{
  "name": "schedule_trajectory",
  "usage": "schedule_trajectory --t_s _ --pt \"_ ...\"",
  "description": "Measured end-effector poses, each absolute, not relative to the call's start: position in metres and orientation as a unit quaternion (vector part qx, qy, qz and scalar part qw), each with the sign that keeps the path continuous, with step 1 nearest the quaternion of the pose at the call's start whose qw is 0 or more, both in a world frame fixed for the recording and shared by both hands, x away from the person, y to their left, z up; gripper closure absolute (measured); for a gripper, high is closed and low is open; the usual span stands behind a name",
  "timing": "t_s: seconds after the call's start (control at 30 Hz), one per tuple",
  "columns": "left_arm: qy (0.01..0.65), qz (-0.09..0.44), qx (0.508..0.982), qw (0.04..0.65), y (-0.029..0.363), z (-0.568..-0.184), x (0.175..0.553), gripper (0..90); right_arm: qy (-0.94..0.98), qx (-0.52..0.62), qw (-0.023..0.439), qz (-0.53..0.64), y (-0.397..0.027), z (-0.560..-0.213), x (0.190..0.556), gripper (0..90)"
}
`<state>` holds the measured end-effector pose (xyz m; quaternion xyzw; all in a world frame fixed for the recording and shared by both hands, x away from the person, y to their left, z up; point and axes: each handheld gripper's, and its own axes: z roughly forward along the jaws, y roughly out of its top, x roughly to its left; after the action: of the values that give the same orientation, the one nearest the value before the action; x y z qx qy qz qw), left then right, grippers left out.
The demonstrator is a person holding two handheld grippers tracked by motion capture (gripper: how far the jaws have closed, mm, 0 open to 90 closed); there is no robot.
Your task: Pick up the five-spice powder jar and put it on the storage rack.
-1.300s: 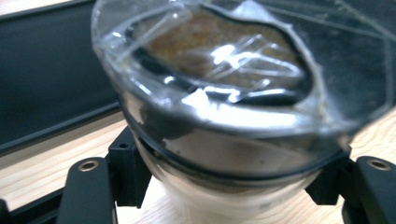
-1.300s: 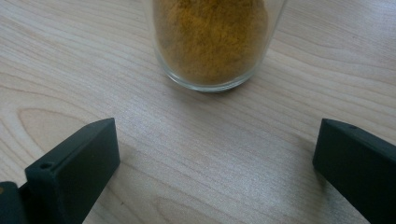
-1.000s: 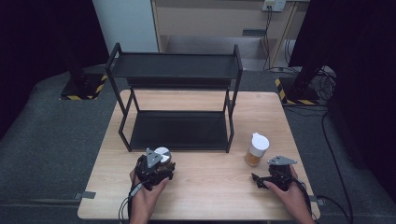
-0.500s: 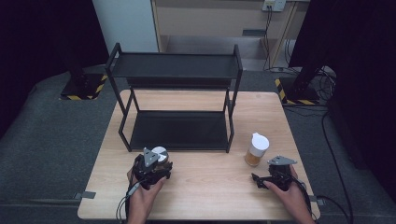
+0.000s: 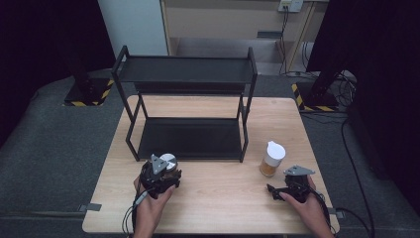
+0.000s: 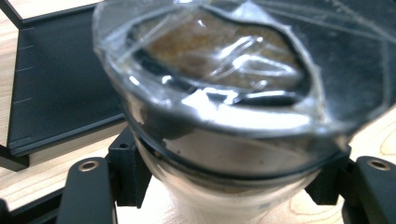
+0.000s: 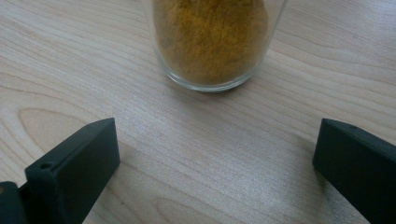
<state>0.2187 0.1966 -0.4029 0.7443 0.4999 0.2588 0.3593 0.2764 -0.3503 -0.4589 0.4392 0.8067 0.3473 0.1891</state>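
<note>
Glass jar (image 6: pixel 219 116) with a clear, crinkled film over its mouth and brown contents inside, clamped between the two black jaws of the left gripper (image 5: pixel 158 177). Tilted toward the camera in the left gripper view, blurred at close range. Located near the front left of the wooden table (image 5: pixel 218 208), just in front of the lower shelf of a black metal rack (image 5: pixel 188 74). Pale round top of the jar (image 5: pixel 168 159) visible from the high view just beyond the gripper's grey three-cornered plate. Left hand (image 5: pixel 148 203) wrapped around the gripper from below, cable trailing toward the near edge.

Second glass jar (image 5: pixel 272 159) with a white lid and yellow-orange powder, upright on the table at the right, just beside the rack's right front leg and apart from it. Same jar (image 7: pixel 212 42) seen from the right gripper view as a clear base full of orange powder resting on wood grain.

Right gripper (image 5: pixel 285 191) low over the table at the near right, held by the right hand (image 5: pixel 307 206), jaws spread wide and empty, jar just beyond the tips, not touching.

Rack with two dark shelves, standing across the far half of the table. Grey carpet around the table, black-and-yellow striped bases at far left and far right.
</note>
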Motion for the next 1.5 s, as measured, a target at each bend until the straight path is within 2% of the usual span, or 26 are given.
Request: schedule_trajectory --t_s 1.03,1.5 --pt "0.507 0.275 0.737 0.352 0.198 -0.386 0.283 30.1 0.807 0.439 0.189 0.347 -0.350 -0.459 0.276 1.5" --pt "0.518 0.274 0.729 0.354 0.202 -0.397 0.317 30.2 0.807 0.439 0.189 0.348 -0.350 -0.459 0.276 1.5"
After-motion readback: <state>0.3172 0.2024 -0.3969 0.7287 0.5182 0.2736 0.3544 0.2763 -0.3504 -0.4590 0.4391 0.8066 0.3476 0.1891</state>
